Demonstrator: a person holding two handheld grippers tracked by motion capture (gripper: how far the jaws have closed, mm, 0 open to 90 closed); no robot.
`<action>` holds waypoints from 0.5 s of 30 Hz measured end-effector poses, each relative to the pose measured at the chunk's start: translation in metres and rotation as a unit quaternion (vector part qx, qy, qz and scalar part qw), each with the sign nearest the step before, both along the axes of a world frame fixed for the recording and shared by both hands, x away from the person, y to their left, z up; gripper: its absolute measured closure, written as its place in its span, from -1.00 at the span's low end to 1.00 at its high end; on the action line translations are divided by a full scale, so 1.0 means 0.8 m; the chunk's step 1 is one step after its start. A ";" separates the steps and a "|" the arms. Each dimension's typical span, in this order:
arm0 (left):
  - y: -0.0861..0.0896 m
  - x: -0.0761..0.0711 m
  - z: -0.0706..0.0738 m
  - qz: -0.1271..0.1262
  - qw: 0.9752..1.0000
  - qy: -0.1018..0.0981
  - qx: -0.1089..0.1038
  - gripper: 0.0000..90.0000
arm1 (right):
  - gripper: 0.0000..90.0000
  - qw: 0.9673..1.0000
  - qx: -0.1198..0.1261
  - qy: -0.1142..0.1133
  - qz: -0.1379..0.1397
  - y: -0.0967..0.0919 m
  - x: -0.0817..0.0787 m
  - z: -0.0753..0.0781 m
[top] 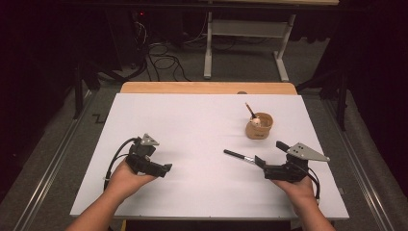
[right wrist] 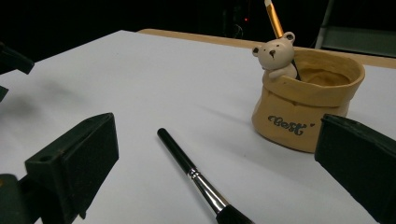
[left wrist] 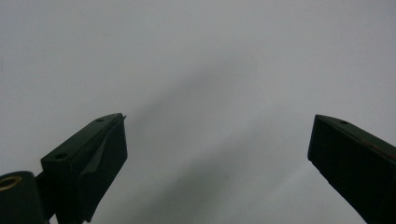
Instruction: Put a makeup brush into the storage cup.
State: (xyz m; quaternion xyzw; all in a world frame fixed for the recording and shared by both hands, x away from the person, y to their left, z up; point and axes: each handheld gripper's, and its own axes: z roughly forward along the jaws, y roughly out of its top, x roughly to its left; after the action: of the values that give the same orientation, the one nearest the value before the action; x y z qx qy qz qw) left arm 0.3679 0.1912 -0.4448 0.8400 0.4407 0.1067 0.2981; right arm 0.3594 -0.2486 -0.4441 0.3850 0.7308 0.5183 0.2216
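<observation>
A black-handled makeup brush (top: 238, 155) (right wrist: 194, 175) with a silver ferrule lies flat on the white sheet. Its bristle end points toward my right gripper (top: 268, 152) (right wrist: 218, 119), which is open with the brush on the sheet between its wide-apart jaws, touching neither. Behind it stands a tan ceramic pot (top: 260, 127) (right wrist: 303, 105) with a small bear figure (right wrist: 278, 53) on its rim and an orange-handled brush (top: 250, 110) (right wrist: 273, 18) upright inside. At the left, my left gripper (top: 159, 158) (left wrist: 219, 119) is open over bare white sheet, holding nothing.
The white sheet (top: 192, 125) covers a wooden table (top: 207, 87). Beyond the far edge are a grey desk frame (top: 245, 33) and cables (top: 163, 60) on the floor. A jaw of the left gripper (right wrist: 11, 60) shows at the left edge of the right gripper view.
</observation>
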 end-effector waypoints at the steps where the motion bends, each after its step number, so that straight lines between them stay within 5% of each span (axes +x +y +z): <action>1: -0.001 0.001 0.000 -0.001 1.000 0.005 0.002 -0.86 | -0.99 1.000 -0.001 -0.002 0.001 0.000 -0.001 0.000; 10: -0.008 0.012 -0.001 -0.019 0.996 0.073 0.041 -0.83 | -0.99 1.000 0.001 -0.005 0.007 0.001 -0.004 0.002; 15: -0.016 0.016 -0.003 -0.033 0.993 0.090 0.068 -0.80 | -0.99 1.000 0.002 -0.004 0.008 0.001 -0.004 0.002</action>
State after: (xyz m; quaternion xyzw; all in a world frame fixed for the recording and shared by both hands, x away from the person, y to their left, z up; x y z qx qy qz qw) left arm 0.3804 0.1781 -0.4470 0.8787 0.4294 0.0504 0.2023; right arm 0.3562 -0.2476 -0.4427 0.3776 0.7321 0.5229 0.2192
